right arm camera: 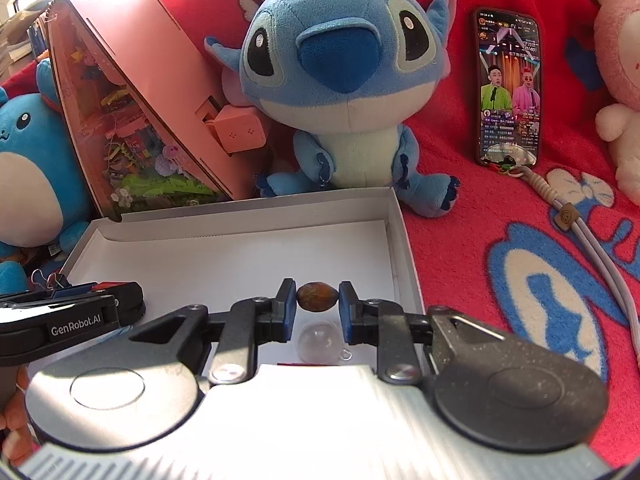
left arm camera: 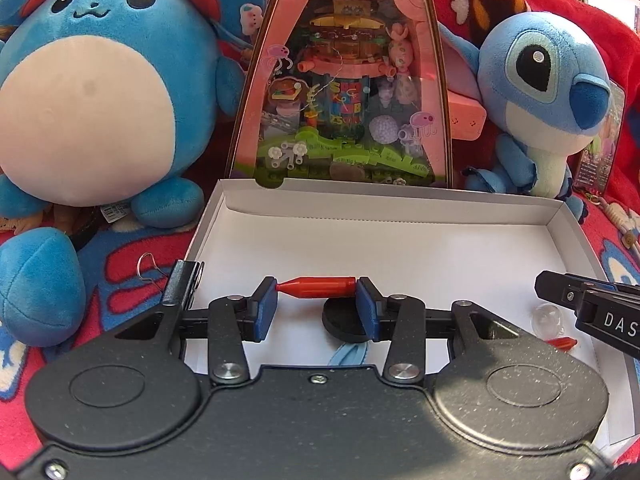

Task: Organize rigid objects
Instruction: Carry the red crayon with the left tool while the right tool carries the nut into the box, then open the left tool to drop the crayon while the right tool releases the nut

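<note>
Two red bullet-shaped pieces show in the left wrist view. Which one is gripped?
The larger red bullet-shaped piece, clamped end to end by the left gripper over the white box. The smaller one lies loose at right.

Black hand-held gripper (left arm camera: 316,306), blue pads (left arm camera: 267,307), silver screws.

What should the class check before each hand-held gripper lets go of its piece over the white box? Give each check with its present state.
1. Left hand-held gripper clamps the red bullet-shaped piece: ok.
2. Right hand-held gripper clamps the brown oval stone: ok.
3. Both pieces over the white box: ok.
4. Spot under the red piece free: not ok, black disc below.
5. Spot under the stone free: not ok, clear ball near.
6. Height above floor: cannot tell.
</note>
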The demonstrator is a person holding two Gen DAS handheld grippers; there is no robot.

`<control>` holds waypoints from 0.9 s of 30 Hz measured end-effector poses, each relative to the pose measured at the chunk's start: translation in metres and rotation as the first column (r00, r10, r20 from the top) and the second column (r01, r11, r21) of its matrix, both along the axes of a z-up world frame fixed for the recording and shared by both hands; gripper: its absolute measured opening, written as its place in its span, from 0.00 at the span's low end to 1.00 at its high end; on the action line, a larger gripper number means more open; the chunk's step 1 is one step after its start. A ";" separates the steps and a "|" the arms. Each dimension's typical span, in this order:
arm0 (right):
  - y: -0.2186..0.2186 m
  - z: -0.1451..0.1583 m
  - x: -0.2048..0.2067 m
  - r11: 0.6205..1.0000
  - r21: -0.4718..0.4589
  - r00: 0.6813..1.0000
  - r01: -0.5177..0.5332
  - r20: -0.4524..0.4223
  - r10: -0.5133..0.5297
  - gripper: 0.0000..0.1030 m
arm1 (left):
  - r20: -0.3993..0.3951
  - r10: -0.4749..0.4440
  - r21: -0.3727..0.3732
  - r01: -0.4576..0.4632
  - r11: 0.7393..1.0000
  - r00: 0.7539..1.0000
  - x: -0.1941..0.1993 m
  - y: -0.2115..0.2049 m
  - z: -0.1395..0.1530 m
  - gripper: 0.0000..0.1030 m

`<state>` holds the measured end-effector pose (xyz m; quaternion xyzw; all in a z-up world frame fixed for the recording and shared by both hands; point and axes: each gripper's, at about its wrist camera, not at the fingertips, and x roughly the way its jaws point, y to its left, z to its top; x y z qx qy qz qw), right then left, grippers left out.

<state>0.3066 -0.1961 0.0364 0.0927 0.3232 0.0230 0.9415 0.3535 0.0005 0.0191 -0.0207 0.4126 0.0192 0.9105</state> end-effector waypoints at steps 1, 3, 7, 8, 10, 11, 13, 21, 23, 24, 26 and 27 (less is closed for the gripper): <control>0.000 -0.001 0.000 1.000 -0.002 1.000 0.001 0.000 -0.001 0.27 | -0.001 0.001 -0.002 -0.001 1.000 1.000 0.000 0.000 0.000 0.40; 0.000 -0.003 0.000 1.000 -0.003 1.000 0.002 -0.001 -0.002 0.27 | -0.005 -0.002 -0.004 0.001 1.000 1.000 0.000 0.000 0.000 0.40; 0.001 -0.004 0.002 1.000 -0.010 1.000 0.003 -0.002 -0.003 0.27 | 0.000 -0.007 -0.004 0.007 1.000 1.000 0.000 -0.001 0.000 0.40; 0.001 -0.004 0.002 1.000 -0.011 1.000 0.002 -0.002 -0.002 0.27 | 0.000 -0.006 -0.006 0.006 1.000 1.000 0.000 -0.001 0.000 0.40; 0.001 -0.004 0.003 1.000 -0.010 1.000 0.002 -0.002 -0.002 0.27 | -0.001 -0.004 -0.010 0.004 1.000 1.000 0.001 0.000 -0.001 0.40; 0.001 -0.005 0.003 1.000 -0.011 1.000 0.002 -0.003 -0.002 0.27 | -0.001 -0.003 -0.011 0.003 1.000 1.000 0.001 0.000 -0.001 0.40; 0.002 -0.005 0.004 1.000 -0.014 1.000 0.002 -0.005 -0.002 0.27 | 0.000 -0.003 -0.013 0.003 1.000 1.000 0.000 0.000 -0.001 0.40; 0.003 -0.010 0.005 1.000 -0.021 1.000 0.003 -0.011 -0.004 0.27 | 0.002 0.000 -0.034 0.000 0.999 1.000 0.000 0.003 -0.003 0.40; 0.003 -0.010 0.005 1.000 -0.021 1.000 0.004 -0.010 -0.004 0.27 | 0.004 0.001 -0.035 -0.001 0.999 1.000 -0.001 0.003 -0.003 0.40; 0.003 -0.010 0.005 1.000 -0.022 1.000 0.004 -0.010 -0.004 0.27 | 0.004 0.001 -0.035 -0.001 0.999 1.000 -0.001 0.003 -0.003 0.40; 0.003 -0.010 0.005 1.000 -0.024 1.000 0.004 -0.009 -0.004 0.27 | 0.005 0.001 -0.033 0.000 0.999 1.000 -0.001 0.003 -0.003 0.40; 0.003 -0.010 0.005 1.000 -0.024 1.000 0.004 -0.009 -0.004 0.26 | 0.005 0.000 -0.033 0.000 0.999 1.000 -0.001 0.003 -0.004 0.40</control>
